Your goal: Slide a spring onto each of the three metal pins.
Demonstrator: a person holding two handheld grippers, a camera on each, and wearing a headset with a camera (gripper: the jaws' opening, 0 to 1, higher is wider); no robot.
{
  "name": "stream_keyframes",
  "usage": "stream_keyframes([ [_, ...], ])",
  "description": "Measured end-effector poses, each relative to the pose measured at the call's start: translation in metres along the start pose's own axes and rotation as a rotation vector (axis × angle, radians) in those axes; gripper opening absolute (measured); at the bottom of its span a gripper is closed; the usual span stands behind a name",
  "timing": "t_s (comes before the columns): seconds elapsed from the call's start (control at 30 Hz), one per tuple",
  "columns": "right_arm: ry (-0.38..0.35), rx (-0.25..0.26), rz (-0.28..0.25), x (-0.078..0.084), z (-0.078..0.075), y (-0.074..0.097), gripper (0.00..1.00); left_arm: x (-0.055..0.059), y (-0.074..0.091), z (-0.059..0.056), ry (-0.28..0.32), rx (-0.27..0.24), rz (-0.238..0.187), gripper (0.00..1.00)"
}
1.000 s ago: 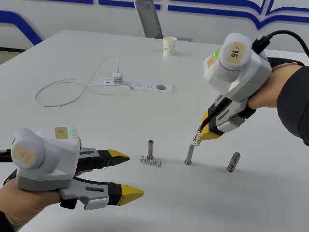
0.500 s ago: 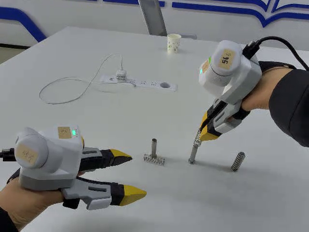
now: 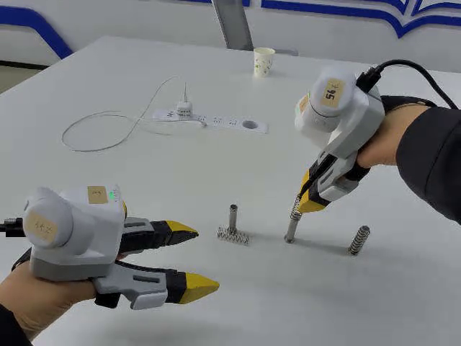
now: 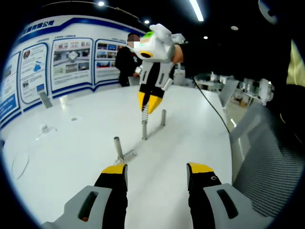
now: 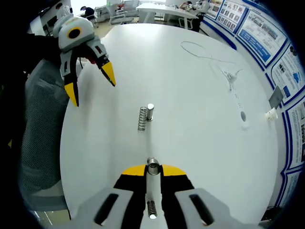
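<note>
My right claw (image 3: pixel 305 205) pinches a spring (image 3: pixel 295 210) over the middle pin (image 3: pixel 290 232); held tilted, the spring could jam or tip the pin.

Right gripper (image 3: pixel 301 207) hides the top of middle pin (image 3: pixel 291 232).

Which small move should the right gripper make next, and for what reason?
Probably lower the right gripper straight down along the middle pin. Its jaws are shut on a spring whose lower end sits at the pin's top, roughly in line with it, so a short downward push should likely thread it on.
</note>
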State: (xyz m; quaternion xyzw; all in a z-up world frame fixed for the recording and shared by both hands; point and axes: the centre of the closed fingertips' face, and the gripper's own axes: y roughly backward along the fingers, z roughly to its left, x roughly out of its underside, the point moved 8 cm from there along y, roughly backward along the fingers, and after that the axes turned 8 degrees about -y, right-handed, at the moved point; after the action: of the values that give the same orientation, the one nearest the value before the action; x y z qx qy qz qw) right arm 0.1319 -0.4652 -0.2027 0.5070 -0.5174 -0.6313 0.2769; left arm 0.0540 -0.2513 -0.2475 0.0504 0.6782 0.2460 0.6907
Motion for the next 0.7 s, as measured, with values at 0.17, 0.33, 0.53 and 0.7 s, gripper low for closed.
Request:
stream_keyframes([
  [0.17,-0.008,-0.003,0.009,0.003,0.0,-0.006,0.12,0.0,0.0,-0.001,-0.001,0.001,0.0,0.51],
  [0.33,-0.013,0.0,0.021,0.005,-0.002,-0.011,0.12,0.0,0.0,-0.001,0.0,-0.001,0.0,0.5],
  [0.53,-0.03,0.002,0.031,0.005,-0.002,-0.018,0.12,0.001,0.0,0.0,0.002,-0.001,0.002,0.5],
  [0.7,-0.036,0.001,0.045,0.006,-0.002,-0.025,0.12,0.001,0.0,0.0,0.003,-0.001,0.002,0.5],
])
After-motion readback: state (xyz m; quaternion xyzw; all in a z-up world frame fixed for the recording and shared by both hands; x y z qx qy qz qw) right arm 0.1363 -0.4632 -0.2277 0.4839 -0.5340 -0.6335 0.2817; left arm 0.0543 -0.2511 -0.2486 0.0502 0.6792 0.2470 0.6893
